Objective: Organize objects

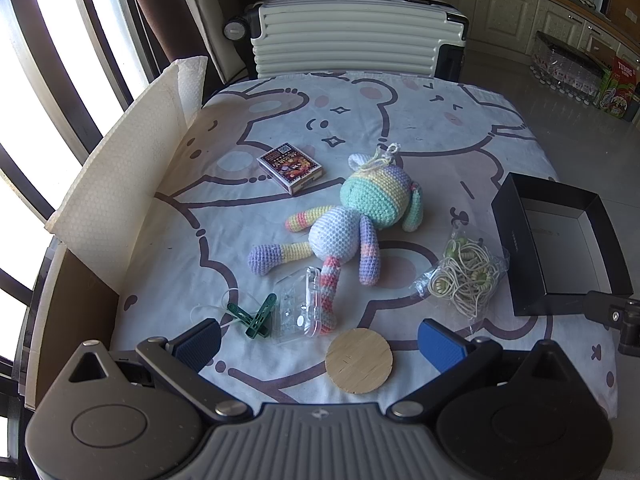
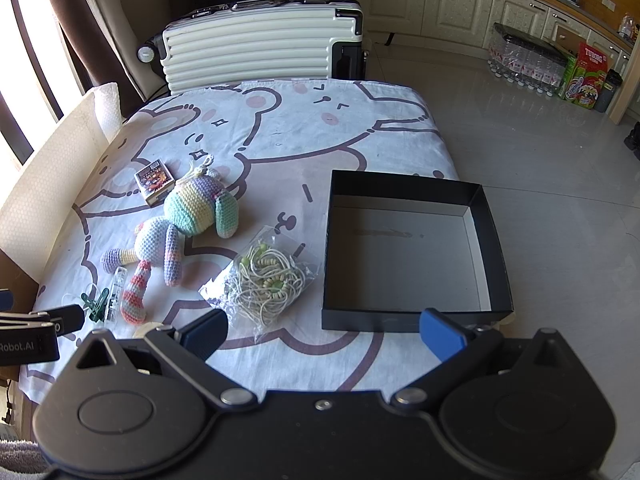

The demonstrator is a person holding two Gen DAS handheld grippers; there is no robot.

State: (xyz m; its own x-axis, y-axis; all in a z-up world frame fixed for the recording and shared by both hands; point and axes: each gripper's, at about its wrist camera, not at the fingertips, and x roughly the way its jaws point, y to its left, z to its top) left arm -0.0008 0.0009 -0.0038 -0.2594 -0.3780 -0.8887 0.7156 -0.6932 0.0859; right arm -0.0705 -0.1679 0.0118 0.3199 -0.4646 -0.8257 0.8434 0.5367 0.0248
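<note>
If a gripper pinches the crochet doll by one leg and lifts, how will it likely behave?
The crochet doll would probably go floppy: its knitted limbs lie splayed and bent on the cloth. The big head would likely hang low and swing. Its striped leg overlaps the clear plastic case, so lifting may nudge the case.

The crocheted toy [image 1: 348,216] is knobbly pastel yarn. The round coaster [image 1: 359,361] looks like pale matt wood. The black box [image 2: 412,256] is matt card with a grey inside. Cords sit in a crinkly glossy plastic bag [image 2: 262,280]. The desk [image 1: 420,128] wears printed cloth; the peg [image 1: 260,316] is green plastic.
</note>
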